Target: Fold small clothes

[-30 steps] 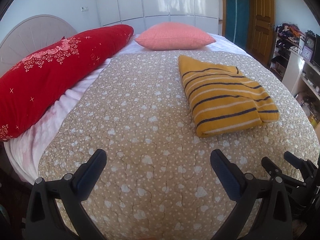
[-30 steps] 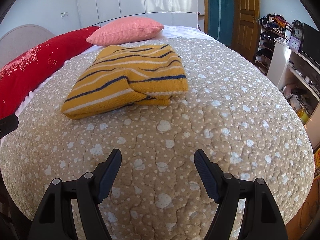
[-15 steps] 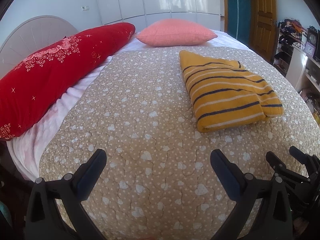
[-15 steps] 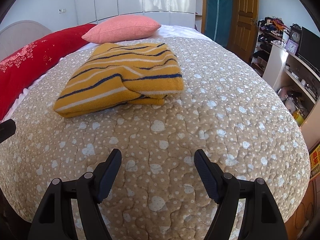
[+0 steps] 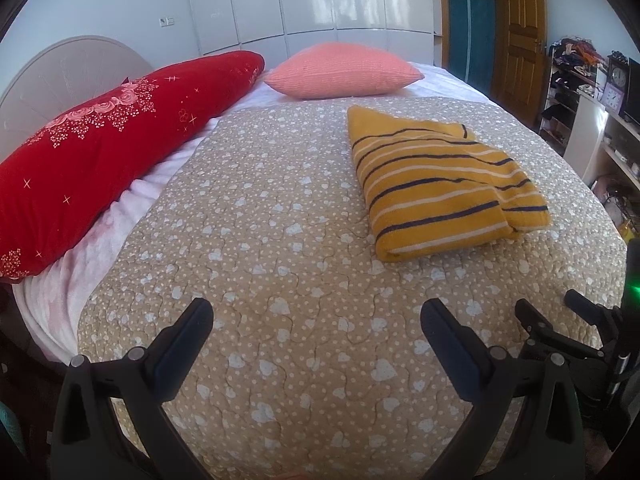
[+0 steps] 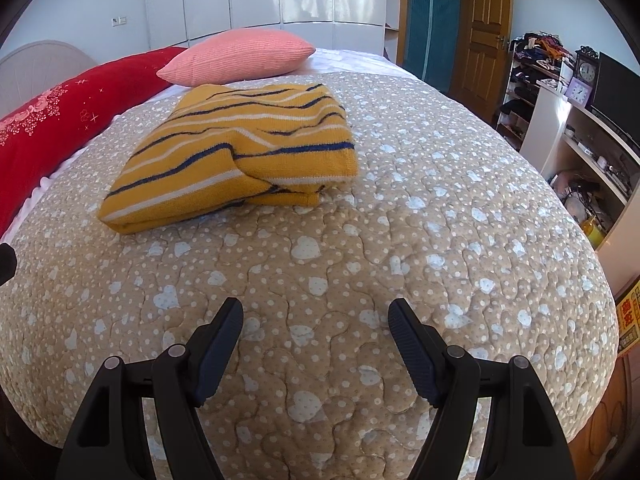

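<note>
Both hand-held grippers, left hand-held gripper point(image 5: 316, 320) and right hand-held gripper point(image 6: 316, 318), hover side by side, jaws spread and empty, above the quilted bed point(image 6: 440, 240); the folded striped sweater point(image 6: 236, 156) lies well ahead.

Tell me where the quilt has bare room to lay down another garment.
The widest bare patch of quilt runs between the red pillow and the folded striped sweater, down to the open left gripper. A second lies between the sweater and the open right gripper. The pink pillow crowds the far end.
</note>
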`<state>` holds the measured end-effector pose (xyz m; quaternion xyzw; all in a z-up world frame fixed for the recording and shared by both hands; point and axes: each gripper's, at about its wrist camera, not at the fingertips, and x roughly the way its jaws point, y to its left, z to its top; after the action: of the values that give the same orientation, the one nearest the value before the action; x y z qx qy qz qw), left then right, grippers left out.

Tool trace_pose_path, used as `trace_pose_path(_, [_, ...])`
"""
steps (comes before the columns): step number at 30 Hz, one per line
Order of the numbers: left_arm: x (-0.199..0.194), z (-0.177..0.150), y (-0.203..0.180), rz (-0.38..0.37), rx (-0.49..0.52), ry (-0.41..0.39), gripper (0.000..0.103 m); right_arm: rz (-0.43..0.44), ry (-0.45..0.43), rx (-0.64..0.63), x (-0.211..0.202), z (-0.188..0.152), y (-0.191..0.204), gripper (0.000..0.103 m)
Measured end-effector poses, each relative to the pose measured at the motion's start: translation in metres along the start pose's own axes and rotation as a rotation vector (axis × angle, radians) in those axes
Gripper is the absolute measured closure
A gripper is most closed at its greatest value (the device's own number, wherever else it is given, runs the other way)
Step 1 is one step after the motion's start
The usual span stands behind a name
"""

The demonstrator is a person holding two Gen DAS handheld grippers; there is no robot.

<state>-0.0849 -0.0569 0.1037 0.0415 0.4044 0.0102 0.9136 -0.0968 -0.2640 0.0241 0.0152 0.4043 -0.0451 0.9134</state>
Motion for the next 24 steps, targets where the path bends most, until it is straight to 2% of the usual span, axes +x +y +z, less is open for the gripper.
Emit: trace_pose_path(24, [0.0011, -0.0033, 0.0010, -0.009, -0.003, 0.017, 0.000, -0.009, 0.000, -0.001, 0.0010, -0.0038, 0.0015, 0.023])
